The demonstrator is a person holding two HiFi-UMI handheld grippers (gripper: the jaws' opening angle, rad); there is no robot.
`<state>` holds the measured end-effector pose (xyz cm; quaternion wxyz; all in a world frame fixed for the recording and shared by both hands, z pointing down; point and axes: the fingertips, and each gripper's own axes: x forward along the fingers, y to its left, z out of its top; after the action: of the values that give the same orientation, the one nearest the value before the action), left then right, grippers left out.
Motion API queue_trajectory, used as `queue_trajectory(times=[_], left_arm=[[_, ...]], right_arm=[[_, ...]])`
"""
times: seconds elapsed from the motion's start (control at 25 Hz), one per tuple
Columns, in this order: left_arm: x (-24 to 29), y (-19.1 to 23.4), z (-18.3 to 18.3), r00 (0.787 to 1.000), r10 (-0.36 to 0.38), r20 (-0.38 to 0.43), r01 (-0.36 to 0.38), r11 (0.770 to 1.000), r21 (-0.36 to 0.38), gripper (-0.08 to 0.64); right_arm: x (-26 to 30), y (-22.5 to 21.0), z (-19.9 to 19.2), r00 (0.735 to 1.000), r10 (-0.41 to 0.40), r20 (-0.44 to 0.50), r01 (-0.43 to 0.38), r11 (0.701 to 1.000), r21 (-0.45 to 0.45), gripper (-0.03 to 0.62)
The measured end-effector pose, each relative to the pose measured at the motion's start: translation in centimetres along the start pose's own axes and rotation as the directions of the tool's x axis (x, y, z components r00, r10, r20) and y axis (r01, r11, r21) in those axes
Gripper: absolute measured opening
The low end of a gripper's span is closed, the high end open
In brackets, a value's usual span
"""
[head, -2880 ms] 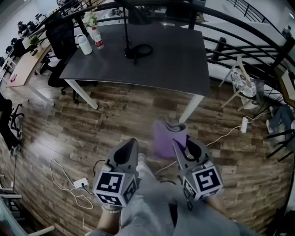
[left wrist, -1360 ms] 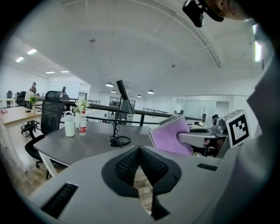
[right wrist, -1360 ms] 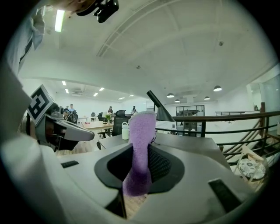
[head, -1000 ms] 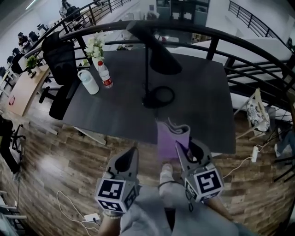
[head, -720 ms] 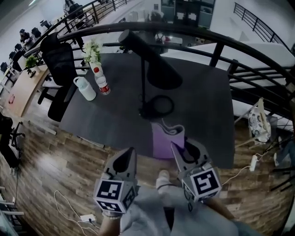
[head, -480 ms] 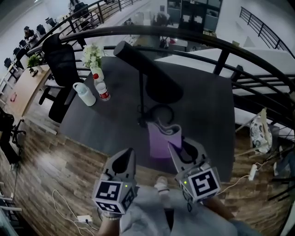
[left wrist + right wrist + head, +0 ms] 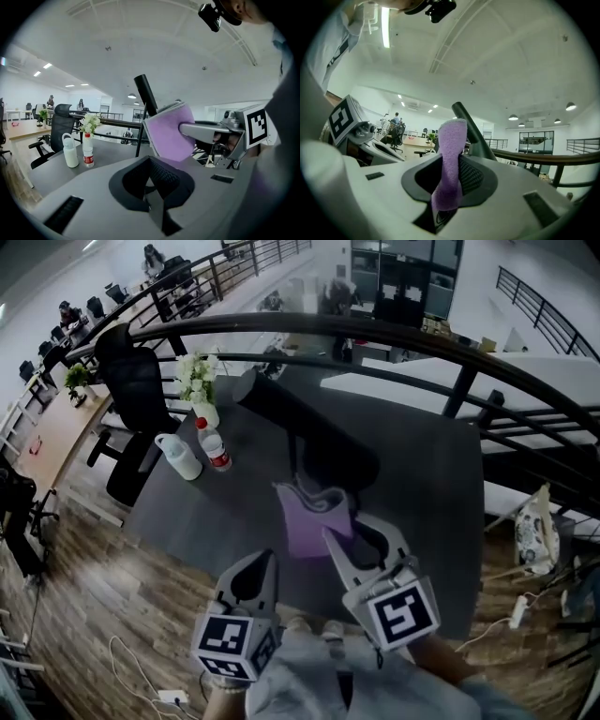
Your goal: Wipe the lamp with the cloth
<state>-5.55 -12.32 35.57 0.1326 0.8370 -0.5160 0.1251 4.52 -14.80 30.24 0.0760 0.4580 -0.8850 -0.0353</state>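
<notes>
Two vessels, a jug (image 7: pixel 181 457) and a bottle (image 7: pixel 214 446), stand at the table's (image 7: pixel 427 486) left. The left gripper (image 7: pixel 255 570) is low, fingers together and empty. The lamp (image 7: pixel 309 432) stands mid-table. The cloth (image 7: pixel 314 517) overlaps its shade in the head view, clamped between the right gripper's (image 7: pixel 345 532) fingers.
</notes>
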Motion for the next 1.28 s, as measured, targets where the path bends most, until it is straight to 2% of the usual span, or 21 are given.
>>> queue_trajectory(times=[0.4, 0.64, 0.88, 1.28], left_arm=[[1.0, 2.7, 1.9, 1.0, -0.012, 0.011, 0.012, 1.0, 0.019, 0.009], [1.1, 3.7, 1.9, 1.0, -0.026, 0.014, 0.025, 0.999, 0.033, 0.009], [1.3, 4.0, 1.7, 0.999, -0.051, 0.01, 0.051, 0.998, 0.027, 0.009], [2.0, 2.8, 1.4, 0.995, -0.1, 0.008, 0.1, 0.995, 0.024, 0.009]], right_arm=[[4.6, -0.2, 6.9, 0.99, 0.006, 0.142, 0.003, 0.998, -0.064, 0.087], [6.4, -0.2, 9.7, 0.98, -0.007, 0.2, 0.027, 0.995, -0.096, 0.087], [7.5, -1.0, 10.9, 0.979, -0.057, 0.194, 0.081, 0.99, -0.118, 0.089], [6.1, -4.3, 7.1, 0.98, -0.179, 0.084, 0.186, 0.98, -0.076, 0.089]])
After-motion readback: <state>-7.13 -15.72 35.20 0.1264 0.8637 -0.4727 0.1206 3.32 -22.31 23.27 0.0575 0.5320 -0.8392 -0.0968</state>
